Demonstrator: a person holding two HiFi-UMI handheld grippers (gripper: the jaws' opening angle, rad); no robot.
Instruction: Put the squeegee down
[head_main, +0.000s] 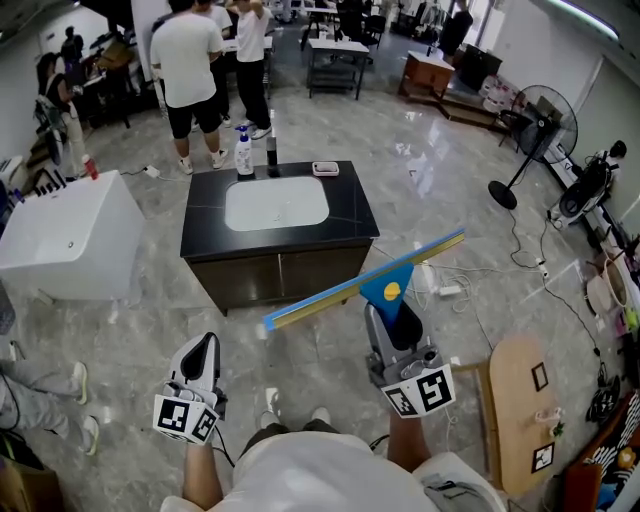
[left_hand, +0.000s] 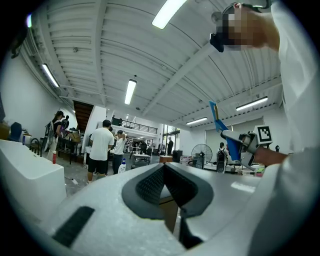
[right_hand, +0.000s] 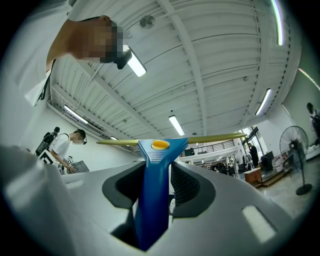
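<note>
A blue-handled squeegee (head_main: 330, 293) with a long yellow-edged blade is held up in the air, my right gripper (head_main: 392, 318) shut on its handle. In the right gripper view the blue handle (right_hand: 152, 195) stands clamped between the dark pads (right_hand: 187, 187), the blade lying across above them. My left gripper (head_main: 204, 348) hovers low at the left, shut with nothing in it. Its pads (left_hand: 150, 185) meet in the left gripper view, where the squeegee (left_hand: 219, 125) and the right gripper (left_hand: 241, 142) show off to the right.
Ahead stands a black sink cabinet (head_main: 350, 215) with a white basin, two bottles (head_main: 244, 152) and a small pink item at its back edge. A white tub (head_main: 70, 235) sits left. A wooden board (head_main: 520, 400), floor cables (head_main: 450, 290) and a fan (head_main: 535, 130) lie right. People (head_main: 190, 70) stand behind.
</note>
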